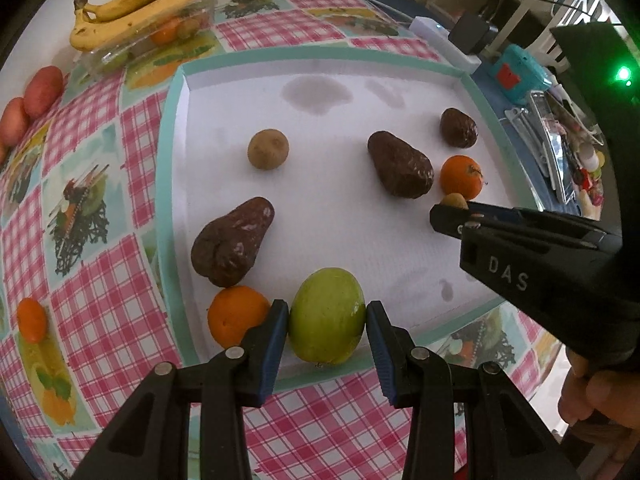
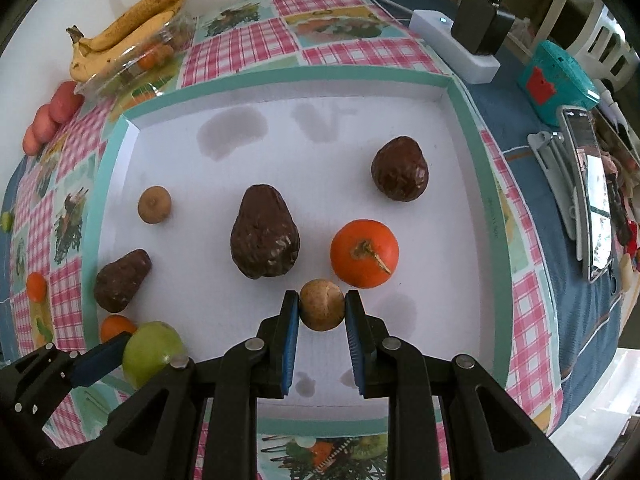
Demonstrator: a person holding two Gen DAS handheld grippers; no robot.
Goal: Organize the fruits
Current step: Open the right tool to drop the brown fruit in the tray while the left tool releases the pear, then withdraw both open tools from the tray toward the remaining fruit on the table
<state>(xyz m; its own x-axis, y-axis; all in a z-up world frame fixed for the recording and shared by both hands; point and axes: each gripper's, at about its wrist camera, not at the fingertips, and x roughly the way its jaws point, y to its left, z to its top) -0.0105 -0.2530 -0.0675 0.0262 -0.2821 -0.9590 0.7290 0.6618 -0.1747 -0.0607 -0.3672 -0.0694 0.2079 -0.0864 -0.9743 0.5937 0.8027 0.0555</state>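
Observation:
A white tray with a teal rim [image 1: 172, 128] [image 2: 112, 160] lies on a checked tablecloth. My left gripper [image 1: 327, 316] is shut on a green apple [image 1: 327, 316] [image 2: 150, 350] near the tray's front edge, next to an orange [image 1: 236, 316]. My right gripper [image 2: 322, 310] is shut on a small brown round fruit [image 2: 322, 310] [image 1: 454, 201] just in front of an orange [image 2: 364, 254] [image 1: 461, 175]. Three dark avocados [image 2: 264, 238] [image 2: 400, 170] [image 2: 120, 280] and another small brown fruit [image 2: 154, 205] [image 1: 268, 149] lie in the tray.
Bananas [image 1: 140, 4] lie on a clear plastic box at the back left, red fruits [image 1: 42, 92] beside them. A small orange [image 1: 32, 319] sits on the cloth left of the tray. A power strip [image 2: 456, 46], teal box [image 2: 558, 82] and phone [image 2: 588, 184] crowd the right.

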